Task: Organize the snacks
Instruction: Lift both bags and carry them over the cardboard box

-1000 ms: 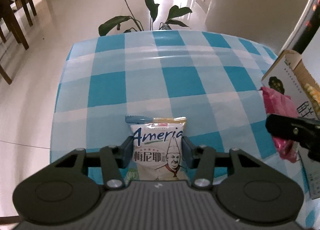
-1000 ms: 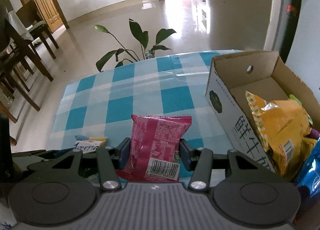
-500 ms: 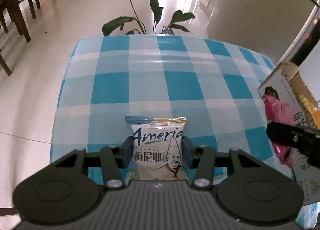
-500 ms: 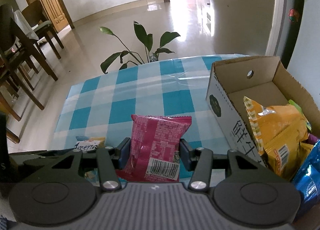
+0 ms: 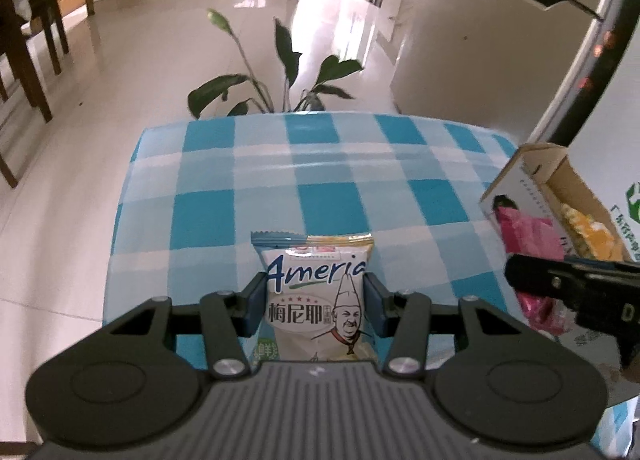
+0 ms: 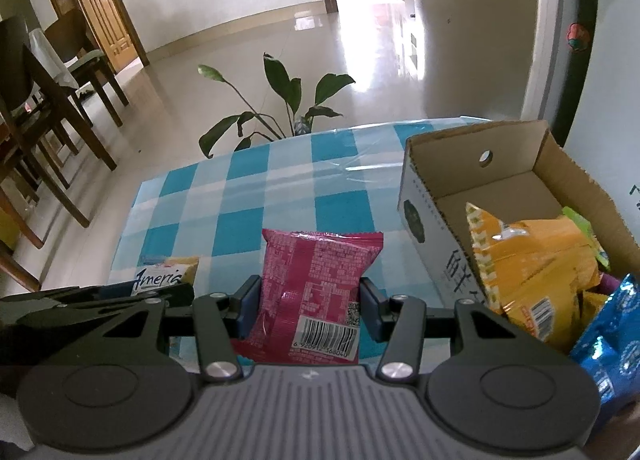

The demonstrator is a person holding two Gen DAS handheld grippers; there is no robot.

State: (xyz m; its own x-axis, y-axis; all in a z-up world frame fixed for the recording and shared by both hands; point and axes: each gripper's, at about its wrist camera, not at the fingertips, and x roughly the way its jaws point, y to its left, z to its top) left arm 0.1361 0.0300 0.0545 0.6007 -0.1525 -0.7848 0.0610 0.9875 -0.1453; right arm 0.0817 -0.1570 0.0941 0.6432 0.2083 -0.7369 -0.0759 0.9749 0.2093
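Between the blue pads of the left gripper (image 5: 316, 310) a white packet (image 5: 316, 300) stands upright, printed "Ameria" with a chef's face; the jaws are clamped on its two sides and it is held above the checked cloth (image 5: 320, 179). In the right wrist view the right gripper (image 6: 310, 310) grips a pink packet (image 6: 316, 292) the same way, barcode toward the camera, jaws pressed against both sides. The two grippers are side by side: the white packet's top shows at the left of the right view, and the right gripper's dark finger and the pink packet show at the right edge of the left view. Just to the right of the pink packet an open cardboard box (image 6: 476, 157) sits on the cloth. In its near end lie a yellow bag (image 6: 536, 260) and a blue bag (image 6: 608, 344); its far end is bare cardboard. Beyond the table's far edge a leafy plant (image 6: 288, 95) rises from the tiled floor, with dark wooden chairs (image 6: 52, 99) off to the left.
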